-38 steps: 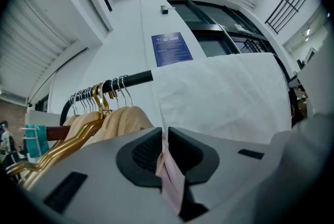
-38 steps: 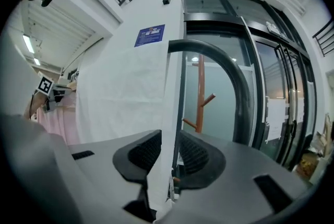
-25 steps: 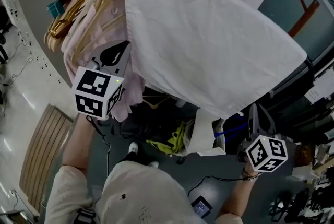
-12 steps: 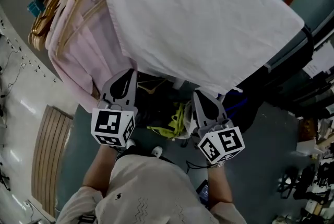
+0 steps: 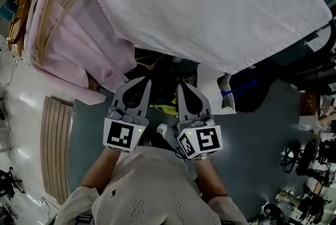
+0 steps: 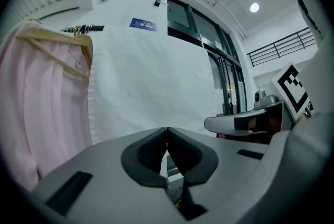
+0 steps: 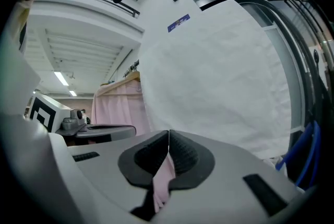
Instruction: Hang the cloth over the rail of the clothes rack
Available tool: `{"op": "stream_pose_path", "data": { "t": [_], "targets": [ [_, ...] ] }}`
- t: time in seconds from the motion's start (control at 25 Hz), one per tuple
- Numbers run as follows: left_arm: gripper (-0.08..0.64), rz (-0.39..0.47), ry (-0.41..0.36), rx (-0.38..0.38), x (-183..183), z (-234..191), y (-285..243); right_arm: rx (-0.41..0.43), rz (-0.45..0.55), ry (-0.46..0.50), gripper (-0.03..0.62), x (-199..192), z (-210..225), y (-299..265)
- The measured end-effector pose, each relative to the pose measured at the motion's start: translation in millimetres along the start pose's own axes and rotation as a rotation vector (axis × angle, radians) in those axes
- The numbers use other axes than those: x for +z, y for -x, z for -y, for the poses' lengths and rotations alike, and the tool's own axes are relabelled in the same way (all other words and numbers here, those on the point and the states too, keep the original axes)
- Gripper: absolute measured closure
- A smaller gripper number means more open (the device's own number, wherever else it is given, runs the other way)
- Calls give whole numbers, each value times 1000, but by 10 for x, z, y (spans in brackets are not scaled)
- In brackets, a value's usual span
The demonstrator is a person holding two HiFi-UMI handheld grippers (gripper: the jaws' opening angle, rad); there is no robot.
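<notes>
White cloth hangs spread; left gripper, right gripper below cloth's lower edge, clear of it; both claws closed, empty; pink shirt touching cloth's left.

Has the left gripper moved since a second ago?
Yes. The left gripper has dropped away from the pink shirt, which it overlapped earlier. It now sits below the shirt's hem, beside the right gripper, jaws shut.

Left gripper and right gripper side by side before the chest, pointing forward, each with jaws pressed together, nothing gripped, both forearms angled inward
</notes>
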State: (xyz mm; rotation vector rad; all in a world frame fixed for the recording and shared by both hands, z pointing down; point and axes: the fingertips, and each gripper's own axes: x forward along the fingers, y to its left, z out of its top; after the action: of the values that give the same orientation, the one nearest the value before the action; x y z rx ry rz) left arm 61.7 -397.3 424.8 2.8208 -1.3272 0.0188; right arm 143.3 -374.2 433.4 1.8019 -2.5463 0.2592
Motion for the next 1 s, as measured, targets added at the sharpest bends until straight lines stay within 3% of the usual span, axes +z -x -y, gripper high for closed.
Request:
{"op": "stream_pose_path", "data": {
  "t": [0.16, 0.28, 0.48, 0.72, 1.0],
  "targets": [
    [548, 4, -9, -94, 3, 199, -109, -76, -40, -23, 574, -135, 114, 19],
    [548, -2, -87, -167, -15, 345, -143, -84, -69, -15, 574, -222, 135, 35],
    [548, 0, -10, -184, -84, 386, -106, -34, -43, 18, 574, -207, -9, 62],
    [548, -7, -15, -199, -138, 423, -21, 94, -60, 63, 575, -183, -310, 24],
    [548, -26, -5, -220, -196, 529, 31, 126, -60, 110, 575, -128, -360, 64]
  ]
}}
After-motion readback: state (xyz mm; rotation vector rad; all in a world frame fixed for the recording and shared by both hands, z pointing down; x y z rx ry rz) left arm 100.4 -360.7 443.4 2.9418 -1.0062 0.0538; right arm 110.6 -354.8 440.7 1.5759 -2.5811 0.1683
